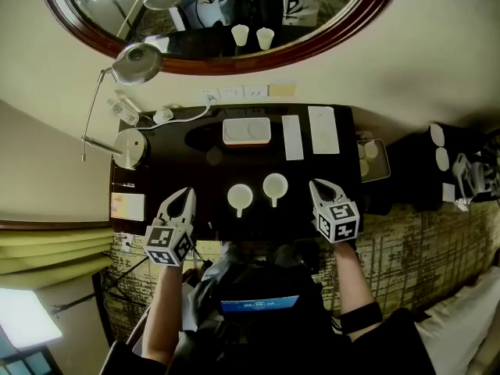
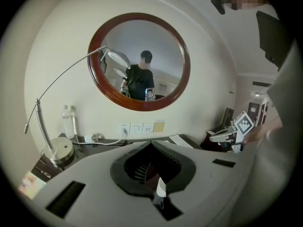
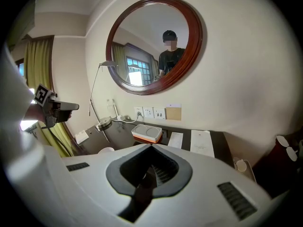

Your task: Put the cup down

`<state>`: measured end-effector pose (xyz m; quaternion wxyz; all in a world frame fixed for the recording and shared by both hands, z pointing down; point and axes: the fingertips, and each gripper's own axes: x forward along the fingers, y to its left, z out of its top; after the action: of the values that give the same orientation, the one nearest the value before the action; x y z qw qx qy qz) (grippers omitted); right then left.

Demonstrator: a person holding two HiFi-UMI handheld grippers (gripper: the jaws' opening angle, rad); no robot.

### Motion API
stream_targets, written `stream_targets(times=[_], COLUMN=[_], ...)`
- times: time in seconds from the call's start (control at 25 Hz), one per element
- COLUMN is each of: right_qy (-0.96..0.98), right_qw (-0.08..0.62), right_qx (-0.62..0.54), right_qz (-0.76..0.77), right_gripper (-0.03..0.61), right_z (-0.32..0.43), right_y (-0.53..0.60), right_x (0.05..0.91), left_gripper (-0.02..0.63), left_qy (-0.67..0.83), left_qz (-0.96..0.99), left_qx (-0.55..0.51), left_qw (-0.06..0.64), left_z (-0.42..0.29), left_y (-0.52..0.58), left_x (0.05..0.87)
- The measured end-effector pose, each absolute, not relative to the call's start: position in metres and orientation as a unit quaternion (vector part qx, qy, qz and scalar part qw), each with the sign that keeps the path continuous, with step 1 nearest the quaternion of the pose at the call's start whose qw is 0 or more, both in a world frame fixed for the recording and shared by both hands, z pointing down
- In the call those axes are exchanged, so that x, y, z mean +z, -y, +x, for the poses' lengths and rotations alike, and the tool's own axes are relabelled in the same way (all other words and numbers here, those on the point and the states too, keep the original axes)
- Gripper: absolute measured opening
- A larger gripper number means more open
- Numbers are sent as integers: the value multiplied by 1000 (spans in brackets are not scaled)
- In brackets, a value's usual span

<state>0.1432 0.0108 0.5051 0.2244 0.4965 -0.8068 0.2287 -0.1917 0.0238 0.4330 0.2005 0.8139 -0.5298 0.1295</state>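
Observation:
Two white cups stand upright on the dark desk (image 1: 195,158): the left cup (image 1: 240,198) and the right cup (image 1: 275,186), side by side near the front edge. My left gripper (image 1: 184,197) hovers left of the left cup, shut and empty. To the right of the right cup, my right gripper (image 1: 319,185) is also shut and holds nothing. Neither gripper touches a cup. In the left gripper view the left gripper (image 2: 151,144) has its jaws together. The right gripper view shows the right gripper (image 3: 151,148) closed too, with a cup's rim (image 3: 105,150) just past it.
A desk lamp (image 1: 130,147) and a water bottle (image 1: 123,112) stand at the desk's left. A white box (image 1: 247,130) and two paper cards (image 1: 308,133) lie at the back. A round mirror (image 1: 226,49) hangs above. A small tray (image 1: 372,159) sits to the right.

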Motion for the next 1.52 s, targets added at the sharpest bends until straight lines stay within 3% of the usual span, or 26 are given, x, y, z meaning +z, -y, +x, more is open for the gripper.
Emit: stream_targets(times=[0.2,0.36,0.6,0.76,1.08,1.52], right_qy=[808,810,820,828,813,798], right_qw=[241,263,353,422,530,583], right_qx=[229,236,201,154,94,75], right_qz=[487,468,402,335,222,133], right_gripper=[24,122,387,489,531,526], right_z=[134,118,86,70,42,24], right_y=[-18,-27,-35,-33,-22,-3], right_x=[518,535,567,589,627,662], left_gripper=[0,0,0,0,0,0], left_qy=[529,529,515,495,492,487], left_qz=[813,812,817,828,829,827], left_qx=[131,140,163,175,176,180], left_qw=[204,204,204,196,199,215], left_z=[-194,-196,-198,-189,-189,-192], left_y=[-27,-28,-32,-33,-32,-32], left_x=[438,437,452,456,470,483])
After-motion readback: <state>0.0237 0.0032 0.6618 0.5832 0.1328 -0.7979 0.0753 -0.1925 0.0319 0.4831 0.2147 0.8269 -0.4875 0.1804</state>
